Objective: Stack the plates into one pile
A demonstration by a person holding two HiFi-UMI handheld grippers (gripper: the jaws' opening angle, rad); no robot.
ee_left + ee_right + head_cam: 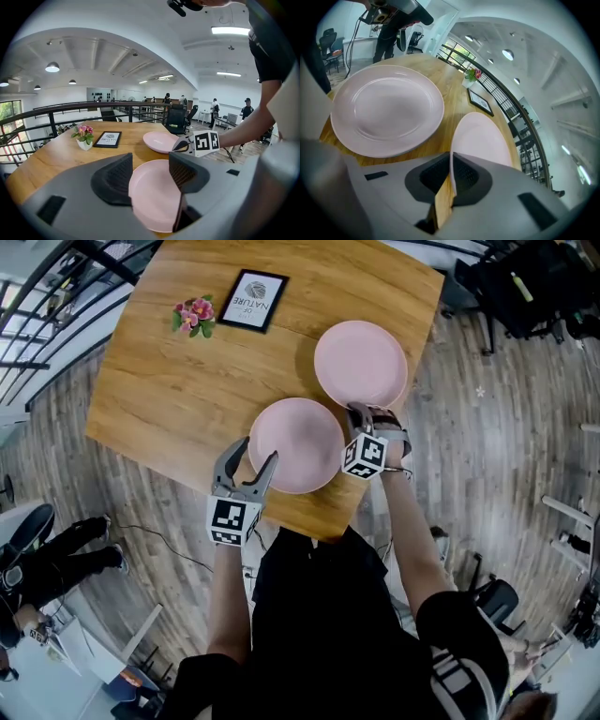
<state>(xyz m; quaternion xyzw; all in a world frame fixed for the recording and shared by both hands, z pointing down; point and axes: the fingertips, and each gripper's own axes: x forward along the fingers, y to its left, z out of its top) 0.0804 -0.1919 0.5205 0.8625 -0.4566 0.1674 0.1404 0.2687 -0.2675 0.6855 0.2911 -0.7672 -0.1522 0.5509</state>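
Note:
Two pink plates lie on the wooden table (178,399). The near plate (296,444) sits by the table's front edge, and my left gripper (255,457) stands open at its left rim. In the left gripper view that near plate (154,197) shows between the spread jaws, with neither pad pressing on it. The far plate (361,364) has its near rim between the jaws of my right gripper (362,412), which is shut on it. In the right gripper view the far plate (480,136) stands tilted up from the pinched rim, beside the near plate (386,110).
A small pot of pink flowers (194,315) and a black-framed card (253,300) stand at the table's far left. A metal railing (37,296) runs beyond the table. Black office chairs (525,287) stand on the floor to the right, and another person (47,554) is at the lower left.

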